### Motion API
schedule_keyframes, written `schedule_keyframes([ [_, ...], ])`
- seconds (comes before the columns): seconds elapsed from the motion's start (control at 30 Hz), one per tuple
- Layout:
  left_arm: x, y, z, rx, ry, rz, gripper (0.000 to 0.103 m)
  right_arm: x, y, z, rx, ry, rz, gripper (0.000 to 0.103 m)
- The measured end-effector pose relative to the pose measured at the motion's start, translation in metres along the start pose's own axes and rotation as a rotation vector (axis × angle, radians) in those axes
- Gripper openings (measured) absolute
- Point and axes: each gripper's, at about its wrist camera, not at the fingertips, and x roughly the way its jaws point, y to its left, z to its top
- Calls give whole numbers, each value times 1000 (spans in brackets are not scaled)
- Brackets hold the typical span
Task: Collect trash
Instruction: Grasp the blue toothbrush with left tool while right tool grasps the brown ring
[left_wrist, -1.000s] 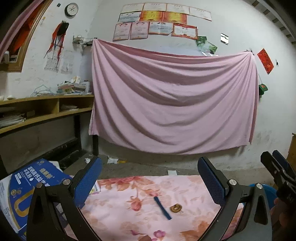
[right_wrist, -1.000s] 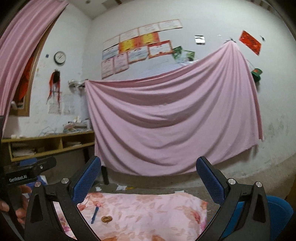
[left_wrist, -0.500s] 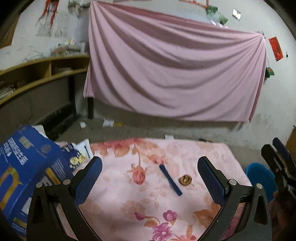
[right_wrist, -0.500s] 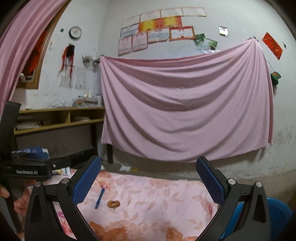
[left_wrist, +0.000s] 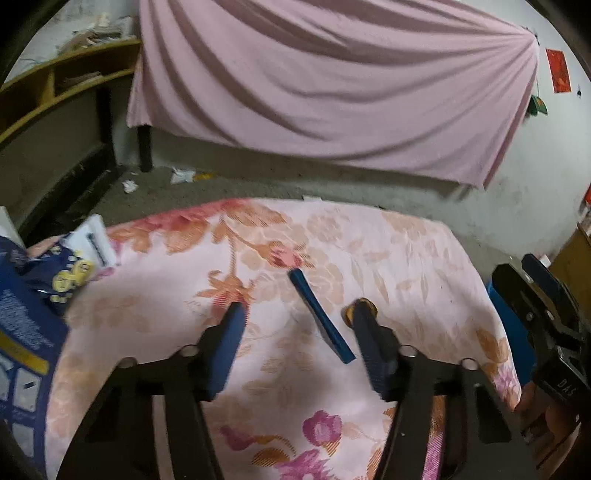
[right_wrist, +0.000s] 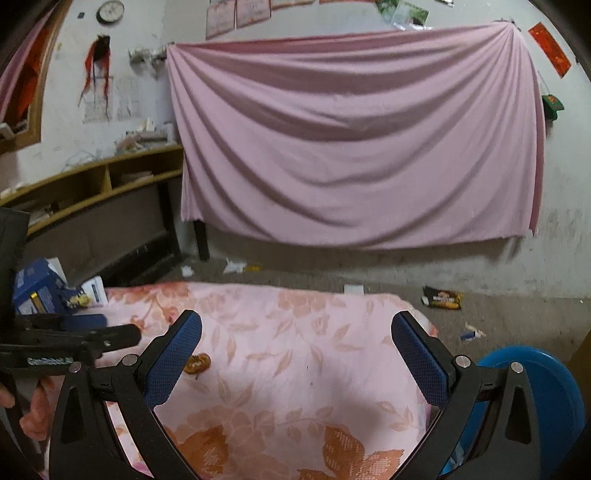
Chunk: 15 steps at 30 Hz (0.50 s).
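The blue strip (left_wrist: 320, 317) lies flat between the half-closed, closing left tongs (left_wrist: 299, 314), unpinched; it looks light and stiff, best taken mid-length. Right tongs (right_wrist: 295, 332) stand wide apart, empty.

Pink sheet (right_wrist: 354, 140) hung on back wall, clock (right_wrist: 110, 11) top left, wooden shelf (right_wrist: 92, 184) at left. Floral cloth (left_wrist: 280, 266) covers table. Blue stool (right_wrist: 546, 387) at right.
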Motion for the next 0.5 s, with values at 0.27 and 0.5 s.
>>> schedule_keyframes([
  [0.27,24,-8,1,7,100,-53,24,18,-2,-2,4,89,-14,103],
  [0.5,37,-17,3,70,137,-12,19,40,-10,-4,49,212,-11,103],
])
